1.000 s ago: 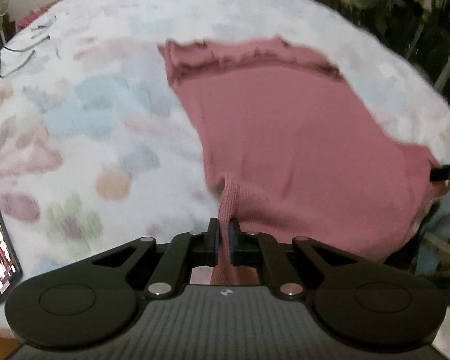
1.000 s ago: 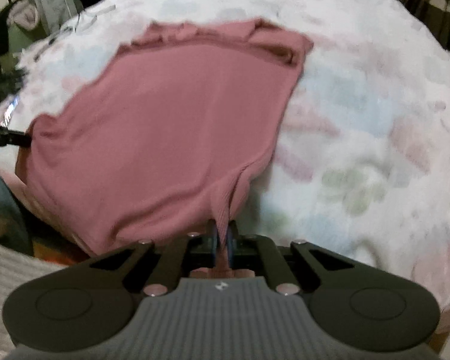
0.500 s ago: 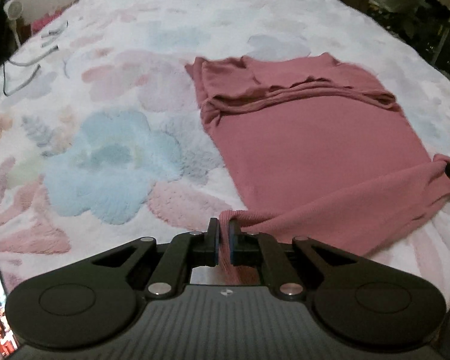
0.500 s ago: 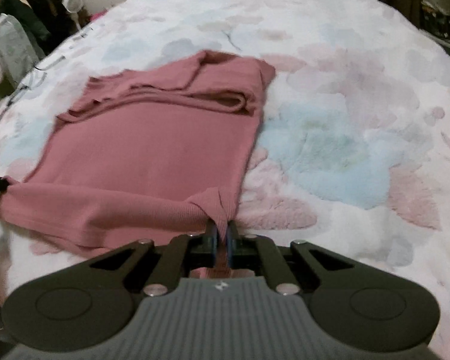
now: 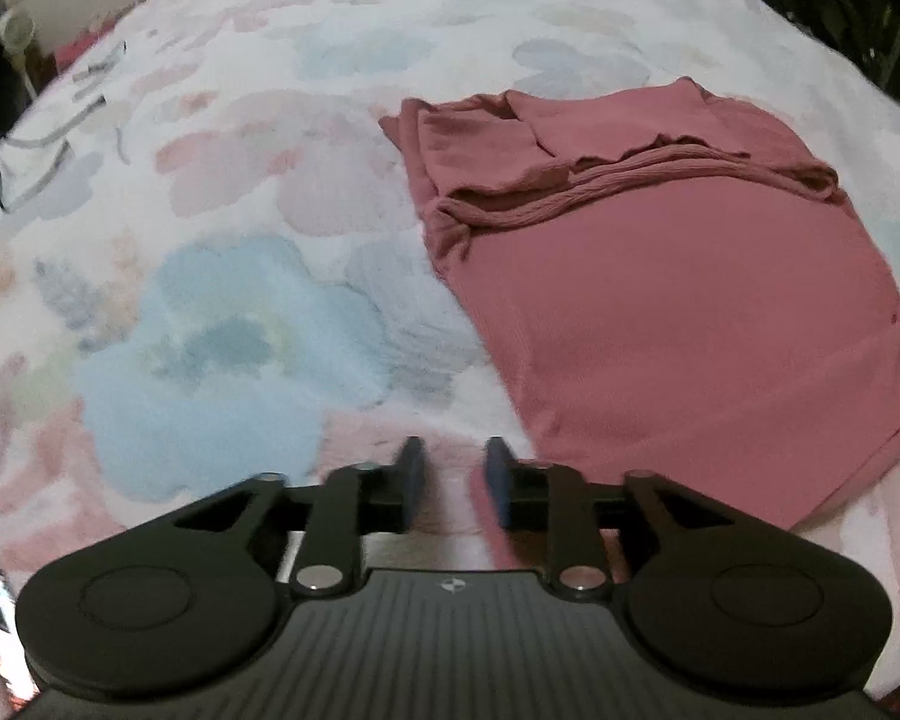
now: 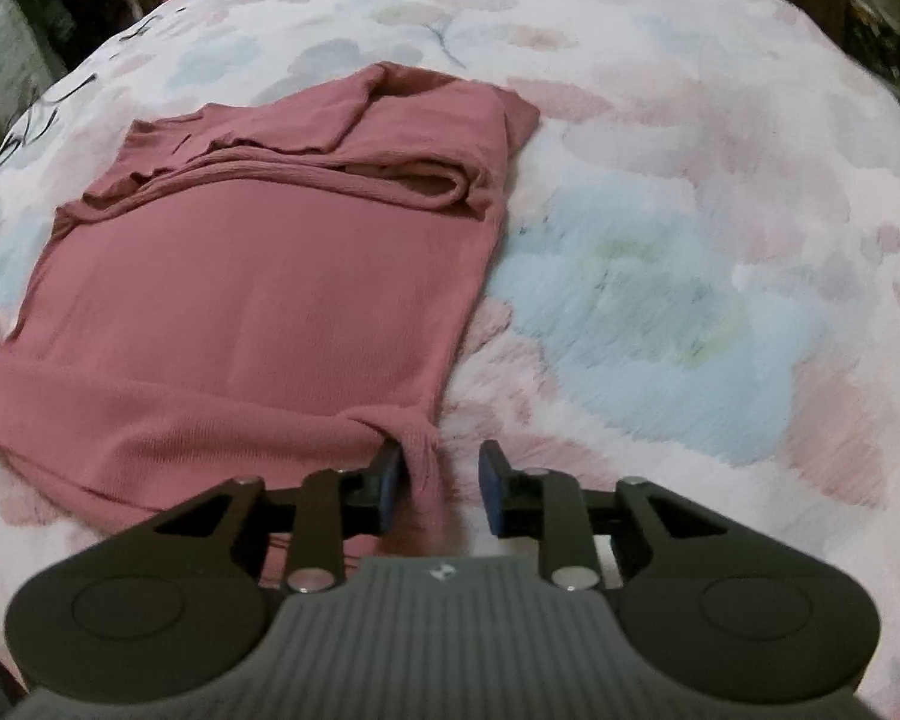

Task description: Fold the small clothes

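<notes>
1. Left hand-held gripper point(image 5: 450, 480) has its 2 fingers spread apart, holding nothing, low over the bed point(image 5: 222, 312), just beside the near left corner of the pink garment point(image 5: 678, 312).
2. Right hand-held gripper point(image 6: 438, 489) is likewise spread; a bunched corner of the garment lies between its fingers, unpinched.
3. Folded pink garment lies flat on the flowered bed cover, its ruffled edge doubled over at the far end.

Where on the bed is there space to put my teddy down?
The blanket is bare right of the pink top, over the blue flower. Left of the top is bare too, up to the cables at the far left edge. The near corners are crowded by grippers.
</notes>
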Available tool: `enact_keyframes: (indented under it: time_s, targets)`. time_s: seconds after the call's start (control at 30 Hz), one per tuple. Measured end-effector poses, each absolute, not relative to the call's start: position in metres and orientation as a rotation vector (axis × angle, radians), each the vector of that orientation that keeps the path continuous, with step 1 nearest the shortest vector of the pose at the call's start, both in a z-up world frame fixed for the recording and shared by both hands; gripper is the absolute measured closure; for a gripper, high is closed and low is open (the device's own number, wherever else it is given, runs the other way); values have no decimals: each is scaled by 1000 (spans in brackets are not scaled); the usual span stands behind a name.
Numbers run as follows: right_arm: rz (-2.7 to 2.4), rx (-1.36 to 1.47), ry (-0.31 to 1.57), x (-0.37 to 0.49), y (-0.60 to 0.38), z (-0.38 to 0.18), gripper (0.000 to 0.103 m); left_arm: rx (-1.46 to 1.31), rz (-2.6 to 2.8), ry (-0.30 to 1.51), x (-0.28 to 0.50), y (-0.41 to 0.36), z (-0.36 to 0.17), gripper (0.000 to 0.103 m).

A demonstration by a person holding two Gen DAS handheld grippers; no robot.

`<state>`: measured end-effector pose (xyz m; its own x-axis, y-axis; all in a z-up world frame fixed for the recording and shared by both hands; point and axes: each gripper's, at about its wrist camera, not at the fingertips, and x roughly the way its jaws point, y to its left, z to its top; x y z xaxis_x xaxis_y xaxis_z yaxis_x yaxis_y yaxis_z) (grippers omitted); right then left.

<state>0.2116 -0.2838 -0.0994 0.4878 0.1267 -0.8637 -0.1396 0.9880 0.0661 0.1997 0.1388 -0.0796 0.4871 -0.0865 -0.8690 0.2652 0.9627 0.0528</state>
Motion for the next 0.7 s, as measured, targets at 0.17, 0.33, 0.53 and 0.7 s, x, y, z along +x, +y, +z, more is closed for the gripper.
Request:
enact_keyframes:
  time_s: [0.17,0.33,0.53,0.7]
  targets:
    - [195,-143,1011,200,-289,-75,76,339,-227,996,190,137,-60,62]
    - [343,-295,951,181,-277,-58,75,431,-395,942,168,124,-40,62]
    - [495,-630,916,152,-250,-69,75,629,-564,944,144,96,-45,57]
    - [564,-900,832,132,-241,-79,75,826,-597,931,128,86,-65,56]
